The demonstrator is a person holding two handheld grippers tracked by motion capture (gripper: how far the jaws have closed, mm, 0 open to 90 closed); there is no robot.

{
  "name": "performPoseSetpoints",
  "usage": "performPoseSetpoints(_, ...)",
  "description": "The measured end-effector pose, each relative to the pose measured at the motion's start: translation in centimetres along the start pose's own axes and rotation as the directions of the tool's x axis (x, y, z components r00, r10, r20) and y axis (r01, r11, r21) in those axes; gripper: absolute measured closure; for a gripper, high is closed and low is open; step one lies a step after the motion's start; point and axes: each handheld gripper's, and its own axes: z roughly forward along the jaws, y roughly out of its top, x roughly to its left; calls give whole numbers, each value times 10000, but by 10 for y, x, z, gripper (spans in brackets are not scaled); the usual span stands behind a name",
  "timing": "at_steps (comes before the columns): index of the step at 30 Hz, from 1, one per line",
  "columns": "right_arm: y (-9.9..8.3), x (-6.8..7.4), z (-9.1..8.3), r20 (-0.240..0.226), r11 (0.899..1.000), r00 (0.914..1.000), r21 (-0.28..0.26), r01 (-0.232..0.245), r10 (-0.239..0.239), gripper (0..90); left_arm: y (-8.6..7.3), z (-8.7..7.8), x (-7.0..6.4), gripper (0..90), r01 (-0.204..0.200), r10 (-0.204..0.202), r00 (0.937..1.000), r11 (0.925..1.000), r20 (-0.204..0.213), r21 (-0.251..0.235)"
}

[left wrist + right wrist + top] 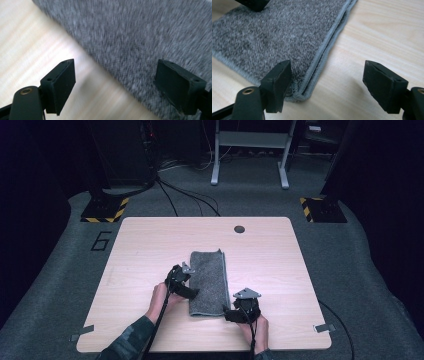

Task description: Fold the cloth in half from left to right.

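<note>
1. High view. A grey towel [209, 282], folded into a long strip, lies mid-surface [150, 245], nearer my edge. My left hand-held gripper [186, 287] sits at the towel's left long edge; my right hand-held gripper [231, 314] is at its near right corner. No containers on the surface, so nothing to report inside any.

2. Left gripper view. Jaws spread wide, holding nothing. They straddle the towel's [140, 32] edge: one pad [60, 85] over bare wood, the other over the pile. The picture is blurred. Risk, as I judge it: closing from here may pinch only the top layer, or skid on the wood and push the towel askew.

3. Right gripper view. Jaws also wide and empty. The towel's [274, 40] corner shows two hemmed layers stacked; my left pad [278, 85] stands at that corner, the other over bare wood. Risk: a shallow bite would catch one hem only, so the layers would split and the fold would open. If the two sides lift unevenly, the strip will twist.
</note>
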Motion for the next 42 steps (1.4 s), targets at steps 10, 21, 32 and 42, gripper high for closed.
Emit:
performPoseSetpoints(10, -12, 7, -14, -476, 9995, 9987, 263, 185, -173, 210, -19, -24, -15, 150, -109, 127, 9995, 9978, 276, -658)
performPoseSetpoints(21, 3, -3, -19, -977, 9997, 9950, -106, 214, -223, 196, -49, -35, -35, 147, -518, 553, 9974, 9958, 452, -759)
performPoseSetpoints(32, 59, -31, 9, -821, 9990, 9959, -265, 361, -381, 153, -22, -46, 19, 135, 587, -541, 9979, 9881, 366, -1423)
performPoseSetpoints(42, 100, -52, 45, -921, 9997, 9955, -112, 202, -211, 162, 18, -21, 65, 145, 1335, -1321, 9910, 9839, 196, -1190)
